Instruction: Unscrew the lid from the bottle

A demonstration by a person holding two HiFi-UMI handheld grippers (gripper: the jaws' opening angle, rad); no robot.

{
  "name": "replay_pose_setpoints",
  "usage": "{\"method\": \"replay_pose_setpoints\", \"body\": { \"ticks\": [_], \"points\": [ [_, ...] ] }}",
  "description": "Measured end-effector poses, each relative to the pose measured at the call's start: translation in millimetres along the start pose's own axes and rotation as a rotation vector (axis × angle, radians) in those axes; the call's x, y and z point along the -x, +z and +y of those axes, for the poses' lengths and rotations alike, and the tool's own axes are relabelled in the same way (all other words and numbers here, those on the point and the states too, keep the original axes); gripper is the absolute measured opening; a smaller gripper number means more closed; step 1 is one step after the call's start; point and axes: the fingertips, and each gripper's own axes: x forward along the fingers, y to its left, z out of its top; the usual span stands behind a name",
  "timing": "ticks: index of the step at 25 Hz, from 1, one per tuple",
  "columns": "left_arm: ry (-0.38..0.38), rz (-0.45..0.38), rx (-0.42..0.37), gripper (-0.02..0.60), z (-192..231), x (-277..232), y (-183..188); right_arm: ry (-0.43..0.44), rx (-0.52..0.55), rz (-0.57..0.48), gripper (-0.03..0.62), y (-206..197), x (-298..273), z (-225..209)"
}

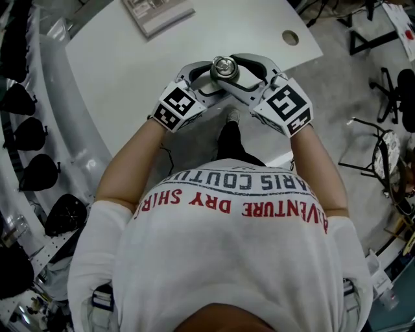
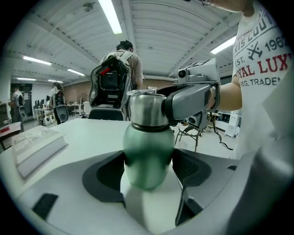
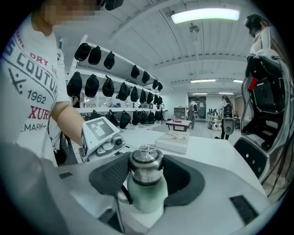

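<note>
A bottle with a pale green body (image 2: 149,156) and a steel lid (image 3: 146,167) is upright at the white table's near edge; in the head view only the lid's top (image 1: 224,66) shows. My left gripper (image 2: 149,167) is shut on the green body, its dark pads against both sides. My right gripper (image 3: 146,173) comes in from the opposite side and is shut on the steel lid above. In the head view the left gripper (image 1: 217,78) and right gripper (image 1: 229,72) ring the bottle from left and right. The bottle's base is hidden.
The white table (image 1: 130,58) carries a flat stack of papers (image 1: 155,13) at the far side and has a round hole (image 1: 290,37). Shelves of black caps (image 1: 32,175) stand to the left, chairs and stands (image 1: 382,149) to the right. A person with a backpack (image 2: 117,69) stands beyond the table.
</note>
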Motion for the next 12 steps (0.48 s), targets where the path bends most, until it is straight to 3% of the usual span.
{"method": "replay_pose_setpoints", "body": {
  "ticks": [12],
  "points": [
    [-0.222, 0.054, -0.121, 0.344, 0.9, -1.4, 0.0, 0.238, 0.101, 0.027, 0.236, 0.4, 0.1, 0.5]
  ]
}}
